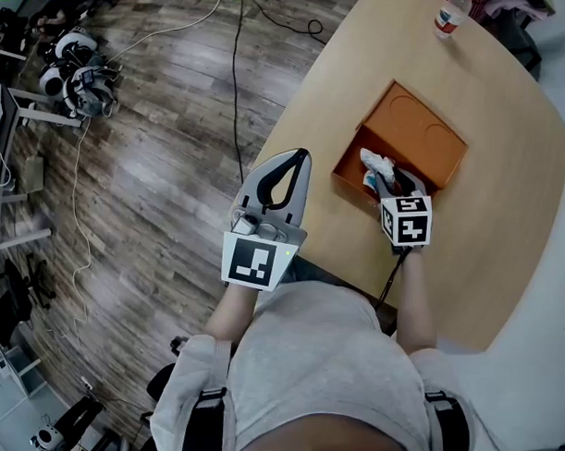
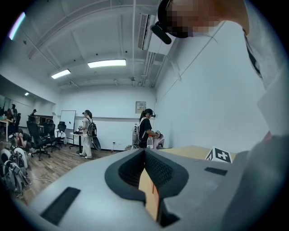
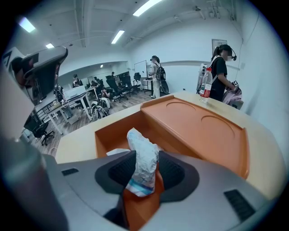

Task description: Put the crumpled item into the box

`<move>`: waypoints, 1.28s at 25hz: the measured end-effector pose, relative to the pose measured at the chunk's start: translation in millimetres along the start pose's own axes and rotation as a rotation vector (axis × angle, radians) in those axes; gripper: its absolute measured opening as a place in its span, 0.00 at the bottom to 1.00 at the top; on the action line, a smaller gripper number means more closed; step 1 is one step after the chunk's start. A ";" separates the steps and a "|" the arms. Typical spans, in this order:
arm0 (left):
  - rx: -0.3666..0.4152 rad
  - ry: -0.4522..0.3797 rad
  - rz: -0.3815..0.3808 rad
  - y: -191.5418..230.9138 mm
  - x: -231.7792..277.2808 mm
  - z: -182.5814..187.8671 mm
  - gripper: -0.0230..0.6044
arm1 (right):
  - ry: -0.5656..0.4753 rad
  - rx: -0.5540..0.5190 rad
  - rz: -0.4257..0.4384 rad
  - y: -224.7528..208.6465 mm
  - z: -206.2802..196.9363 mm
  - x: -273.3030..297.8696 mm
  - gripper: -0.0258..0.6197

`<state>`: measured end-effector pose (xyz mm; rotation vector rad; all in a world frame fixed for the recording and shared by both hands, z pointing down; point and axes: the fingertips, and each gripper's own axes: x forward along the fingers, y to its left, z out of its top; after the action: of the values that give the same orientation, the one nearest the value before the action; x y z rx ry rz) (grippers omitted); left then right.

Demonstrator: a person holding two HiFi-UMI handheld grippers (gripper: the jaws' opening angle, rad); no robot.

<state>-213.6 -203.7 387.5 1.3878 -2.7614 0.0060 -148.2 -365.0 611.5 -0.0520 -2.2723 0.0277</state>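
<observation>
The crumpled item (image 1: 375, 161), a white wrapper with blue print, stands upright inside the open orange box (image 1: 354, 167). My right gripper (image 1: 392, 181) points down into the box. In the right gripper view the crumpled item (image 3: 143, 160) rises between the jaws of the right gripper (image 3: 144, 158), which stand wide and do not press on it. The box's wall (image 3: 110, 135) and its opened lid (image 3: 203, 131) lie just beyond. My left gripper (image 1: 301, 156) hovers level off the table's left edge, its jaws together on nothing. The left gripper (image 2: 145, 153) shows its tips meeting.
The box sits on a tan wooden table (image 1: 503, 194). A water bottle (image 1: 448, 15) stands at the table's far end. Cables (image 1: 236, 83) run over the wood floor on the left. People (image 2: 146, 128) stand in the room behind.
</observation>
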 end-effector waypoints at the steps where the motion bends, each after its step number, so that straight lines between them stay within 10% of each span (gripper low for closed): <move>1: 0.001 -0.001 -0.002 0.0 -0.9 0.6 0.06 | -0.006 0.004 -0.002 0.1 1.0 -1.6 0.27; 32: 0.031 -0.102 -0.323 -10.4 -61.4 35.3 0.06 | -0.608 0.257 -0.264 70.2 64.9 -169.3 0.06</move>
<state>-170.2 -161.6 349.2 1.8743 -2.5874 -0.0352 -86.6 -303.1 437.9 0.4475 -2.8401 0.2218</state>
